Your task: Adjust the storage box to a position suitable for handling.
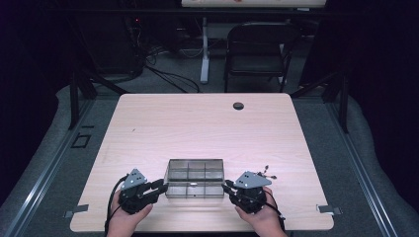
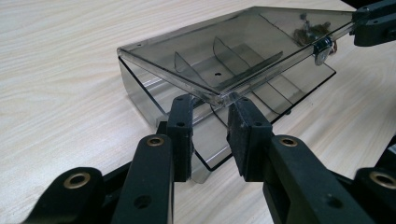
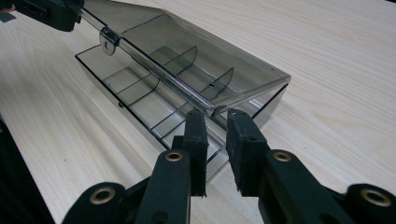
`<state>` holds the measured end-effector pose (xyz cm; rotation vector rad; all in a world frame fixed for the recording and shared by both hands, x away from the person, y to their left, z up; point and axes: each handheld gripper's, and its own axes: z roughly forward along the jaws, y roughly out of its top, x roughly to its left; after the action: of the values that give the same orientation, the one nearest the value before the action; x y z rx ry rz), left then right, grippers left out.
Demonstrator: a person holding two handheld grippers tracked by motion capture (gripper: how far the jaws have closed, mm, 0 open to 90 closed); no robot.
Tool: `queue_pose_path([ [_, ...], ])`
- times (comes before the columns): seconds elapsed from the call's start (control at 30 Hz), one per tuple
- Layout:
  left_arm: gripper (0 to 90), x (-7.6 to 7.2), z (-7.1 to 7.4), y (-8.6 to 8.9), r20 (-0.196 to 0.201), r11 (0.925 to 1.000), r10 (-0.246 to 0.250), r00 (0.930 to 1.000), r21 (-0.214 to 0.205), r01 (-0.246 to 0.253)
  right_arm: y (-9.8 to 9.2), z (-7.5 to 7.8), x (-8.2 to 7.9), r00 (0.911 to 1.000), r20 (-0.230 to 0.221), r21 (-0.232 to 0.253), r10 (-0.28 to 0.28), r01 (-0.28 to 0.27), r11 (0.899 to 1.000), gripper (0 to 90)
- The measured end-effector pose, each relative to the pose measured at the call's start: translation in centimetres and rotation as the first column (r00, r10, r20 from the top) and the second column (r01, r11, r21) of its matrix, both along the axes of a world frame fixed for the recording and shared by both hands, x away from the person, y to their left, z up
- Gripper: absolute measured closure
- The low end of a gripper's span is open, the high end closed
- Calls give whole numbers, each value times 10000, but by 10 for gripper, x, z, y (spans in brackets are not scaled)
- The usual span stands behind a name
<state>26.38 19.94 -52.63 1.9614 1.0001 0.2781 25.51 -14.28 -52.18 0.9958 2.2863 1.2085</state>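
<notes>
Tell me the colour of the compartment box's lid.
Smoky grey see-through lid, clearest in the left gripper view.

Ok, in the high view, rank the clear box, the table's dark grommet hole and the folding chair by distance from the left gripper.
From the left gripper:
1. Clear box, right beside it, at its jaws.
2. Grommet hole, near the table's far edge.
3. Folding chair, on the floor beyond the table.

Glossy smoked clear plastic box (image 2: 224, 60), matt pale wood-grain table (image 1: 197, 123), matt blk jaws
</notes>
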Motion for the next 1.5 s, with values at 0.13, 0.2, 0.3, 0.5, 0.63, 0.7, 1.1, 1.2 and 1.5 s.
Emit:
queue_pose_path([
  [0.13,711,2,3,0,-33,10000,20,10000,73,-20,0,3,2,10000,-34,-67,11,-11,10000,785],
  [0.2,712,4,5,0,26,10000,49,10000,55,-49,1,6,4,10000,-77,-27,43,-43,10000,787],
  [0.3,716,5,8,-1,95,10000,53,9999,62,-54,4,9,7,9999,-129,109,-3,5,9999,787],
  [0.5,720,8,13,0,141,10000,80,9999,45,-81,6,14,12,10000,-83,141,-7,8,9999,789],
  [0.63,720,11,17,1,229,9999,55,9997,105,-57,5,16,15,10000,-78,318,-58,60,9995,790],
  [0.7,720,13,18,1,262,9999,76,9996,132,-80,4,18,16,9999,-62,382,-112,114,9992,790],
  [1.1,702,33,28,5,554,9996,278,9981,29,-280,4,26,26,9995,131,589,-289,280,9979,789],
  [1.2,702,38,28,2,619,9998,143,9980,122,-151,4,27,29,9994,115,661,-322,313,9973,787],
  [1.5,707,50,21,-2,652,9992,372,9972,148,-383,8,23,43,9984,156,585,-548,538,9968,775],
])
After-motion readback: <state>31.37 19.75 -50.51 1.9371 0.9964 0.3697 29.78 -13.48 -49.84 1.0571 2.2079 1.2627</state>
